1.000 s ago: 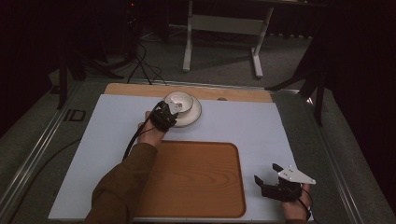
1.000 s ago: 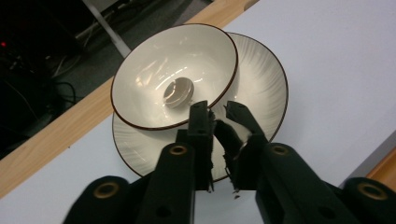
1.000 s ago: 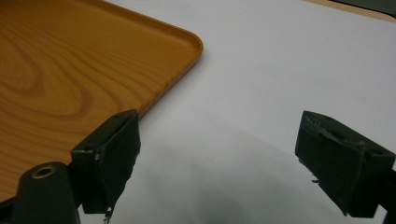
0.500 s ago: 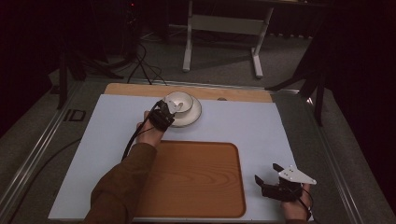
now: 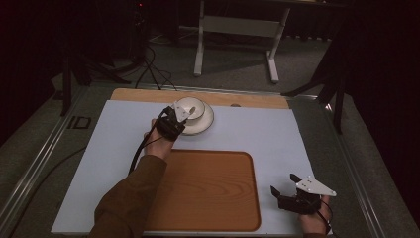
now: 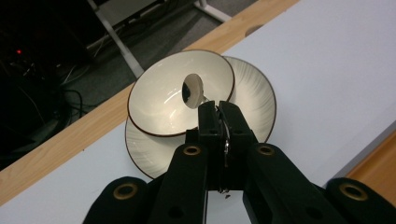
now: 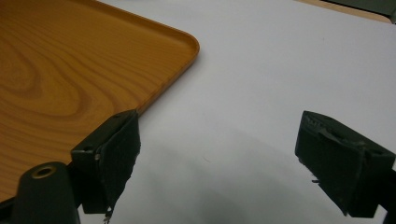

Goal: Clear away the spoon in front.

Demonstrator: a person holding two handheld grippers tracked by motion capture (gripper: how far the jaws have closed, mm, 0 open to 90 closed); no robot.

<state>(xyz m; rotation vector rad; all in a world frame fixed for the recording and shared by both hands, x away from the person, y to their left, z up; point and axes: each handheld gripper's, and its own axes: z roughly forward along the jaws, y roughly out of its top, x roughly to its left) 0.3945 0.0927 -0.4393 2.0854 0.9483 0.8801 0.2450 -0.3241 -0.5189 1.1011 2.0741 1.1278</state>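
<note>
Firmly grips the thin handle of a spoon (image 6: 192,91) with the left gripper (image 6: 217,109), jaws pressed together on it with no gap showing between the pads. Keeps the rounded end of the spoon inside a cream bowl (image 6: 163,100) with a dark rim, just above the bowl's inner wall; cannot tell whether it touches. Finds the bowl tilted on a ribbed cream plate (image 6: 254,98), at the far edge of the pale surface (image 5: 267,134), close to the strip of bare wood (image 5: 247,98) behind it. Shows, from the high view, the left gripper (image 5: 179,116) reaching over the near left rim of the bowl (image 5: 190,106) and plate (image 5: 205,124), with a brown sleeve (image 5: 129,198) stretching up past the left side of a wooden tray (image 5: 208,188). Rests the right gripper (image 5: 283,183) low at the near right corner, well apart from the bowl, just beside the tray's right edge. Leaves the right gripper (image 7: 224,144) released, jaws spread wide over bare surface with nothing between them, the left jaw near the rounded corner of the tray (image 7: 70,60).
</note>
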